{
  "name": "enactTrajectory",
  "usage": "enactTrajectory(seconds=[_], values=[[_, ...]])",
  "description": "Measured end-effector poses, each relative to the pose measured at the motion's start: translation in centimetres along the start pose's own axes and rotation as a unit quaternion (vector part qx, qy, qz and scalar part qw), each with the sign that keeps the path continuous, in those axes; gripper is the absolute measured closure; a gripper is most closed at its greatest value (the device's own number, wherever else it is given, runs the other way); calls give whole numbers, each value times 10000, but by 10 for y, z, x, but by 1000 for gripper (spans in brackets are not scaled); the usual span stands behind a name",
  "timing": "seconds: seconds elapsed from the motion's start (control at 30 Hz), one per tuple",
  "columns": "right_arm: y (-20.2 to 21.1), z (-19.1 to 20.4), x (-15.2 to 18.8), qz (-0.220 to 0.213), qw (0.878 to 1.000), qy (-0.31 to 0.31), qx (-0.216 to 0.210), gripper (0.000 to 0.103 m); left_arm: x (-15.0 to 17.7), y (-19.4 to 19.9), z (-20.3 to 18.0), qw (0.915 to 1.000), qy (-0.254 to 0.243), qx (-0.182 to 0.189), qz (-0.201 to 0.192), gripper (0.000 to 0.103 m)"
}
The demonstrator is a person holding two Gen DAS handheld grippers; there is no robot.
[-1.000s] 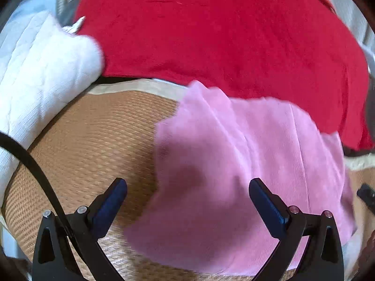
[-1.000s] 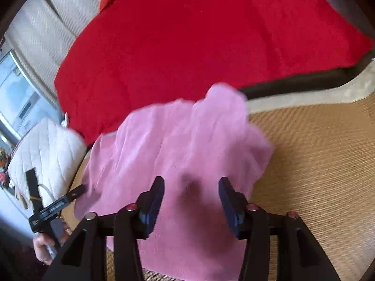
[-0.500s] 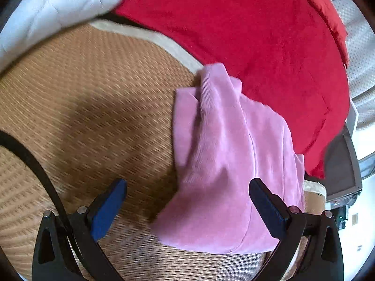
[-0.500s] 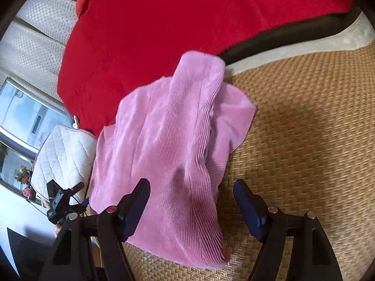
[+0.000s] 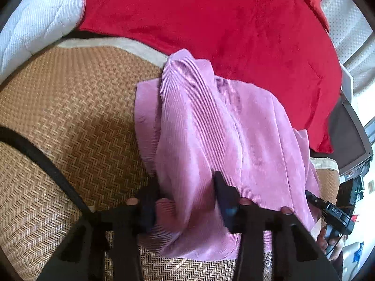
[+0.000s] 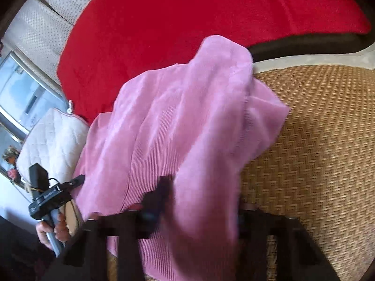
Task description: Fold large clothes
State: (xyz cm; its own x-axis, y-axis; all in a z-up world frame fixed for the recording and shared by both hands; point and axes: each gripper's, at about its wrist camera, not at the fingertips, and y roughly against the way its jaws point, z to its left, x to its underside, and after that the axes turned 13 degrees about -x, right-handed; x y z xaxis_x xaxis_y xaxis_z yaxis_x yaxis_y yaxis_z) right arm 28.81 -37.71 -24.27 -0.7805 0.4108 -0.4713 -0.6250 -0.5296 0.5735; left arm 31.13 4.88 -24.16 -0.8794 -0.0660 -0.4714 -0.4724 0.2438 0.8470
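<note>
Left wrist view: left gripper (image 5: 185, 199) pinching near hem of pink garment (image 5: 211, 126), stretching lengthwise straight ahead; right gripper (image 6: 201, 199) likewise clamped.

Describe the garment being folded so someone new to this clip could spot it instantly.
Find the big red blanket above the tan woven mat. Across their border lies the pink garment. Its ribbed, corduroy-like pink fabric sets it apart from everything around it.

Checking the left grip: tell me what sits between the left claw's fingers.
A bunched fold of the pink garment fills the gap in the left claw, both fingers pressing into it above the woven mat; the left wrist view shows it.
</note>
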Motion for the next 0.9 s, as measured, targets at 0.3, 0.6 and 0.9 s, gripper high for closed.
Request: enactTrajectory(seconds=[0.3, 0.6, 0.9], values=[[26, 16, 27, 116, 9982, 458, 376, 77, 37, 35, -1, 9982, -557, -225, -68, 82], [73, 27, 95, 110, 9974, 650, 286, 73, 107, 75, 18, 9977, -579, -341, -111, 63], [124, 41, 99, -268, 9963, 518, 627, 69, 135, 125, 53, 9965, 513, -244, -613, 26]])
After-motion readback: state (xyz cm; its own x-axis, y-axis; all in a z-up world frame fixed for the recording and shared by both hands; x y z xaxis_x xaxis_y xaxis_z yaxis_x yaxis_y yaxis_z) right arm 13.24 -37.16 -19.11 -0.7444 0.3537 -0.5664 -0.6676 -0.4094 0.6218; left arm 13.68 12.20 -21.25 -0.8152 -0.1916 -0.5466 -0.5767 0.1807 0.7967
